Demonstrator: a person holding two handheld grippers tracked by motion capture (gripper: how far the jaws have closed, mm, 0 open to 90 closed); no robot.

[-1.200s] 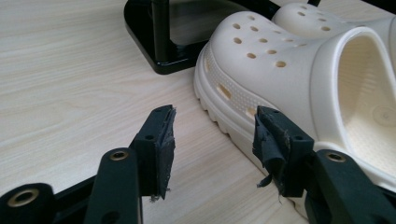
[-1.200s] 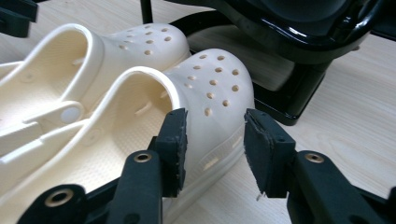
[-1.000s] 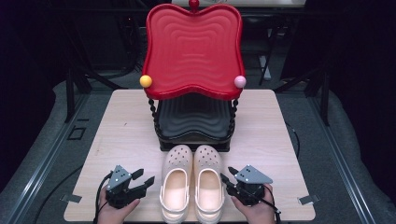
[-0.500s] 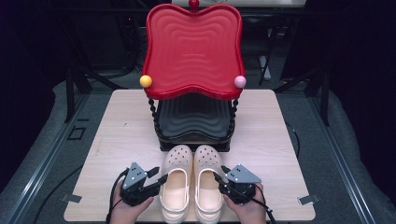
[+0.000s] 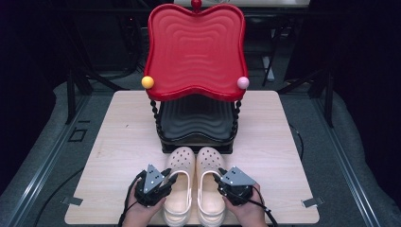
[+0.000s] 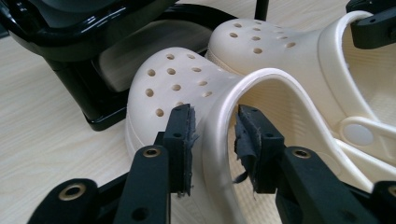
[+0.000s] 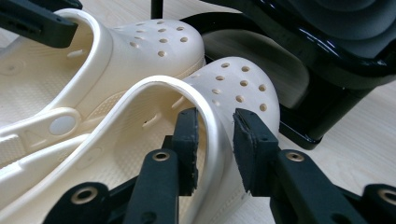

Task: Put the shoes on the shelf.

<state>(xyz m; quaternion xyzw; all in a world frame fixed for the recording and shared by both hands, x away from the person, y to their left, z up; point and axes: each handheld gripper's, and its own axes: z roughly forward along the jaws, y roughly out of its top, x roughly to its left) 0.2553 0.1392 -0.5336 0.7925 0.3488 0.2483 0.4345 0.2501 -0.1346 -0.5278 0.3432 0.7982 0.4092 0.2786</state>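
Two cream perforated clogs lie side by side at the table's front, toes toward the rack: the left clog [image 5: 182, 161] [image 6: 173, 84] and the right clog [image 5: 210, 161] [image 7: 238, 84]. My left gripper [image 5: 166, 178] [image 6: 215, 121] straddles the left clog's outer side wall, one pad outside and one inside. Its jaws have just been closing, and a thin gap still shows beside the wall. My right gripper [image 5: 218, 182] [image 7: 215, 123] straddles the right clog's outer wall the same way. Its jaws have also been closing, with the pads close to the wall.
A two-tier rack stands behind the clogs, with a red wavy top tray [image 5: 196, 47] and a black lower tray [image 5: 196, 118] right at the toes. The wooden table [image 5: 283, 142] has bare room on both sides. Dark floor and stands surround it.
Both grippers moved inward from the clogs' sides onto their outer walls. Their jaws narrowed around those walls. The clogs have not moved.
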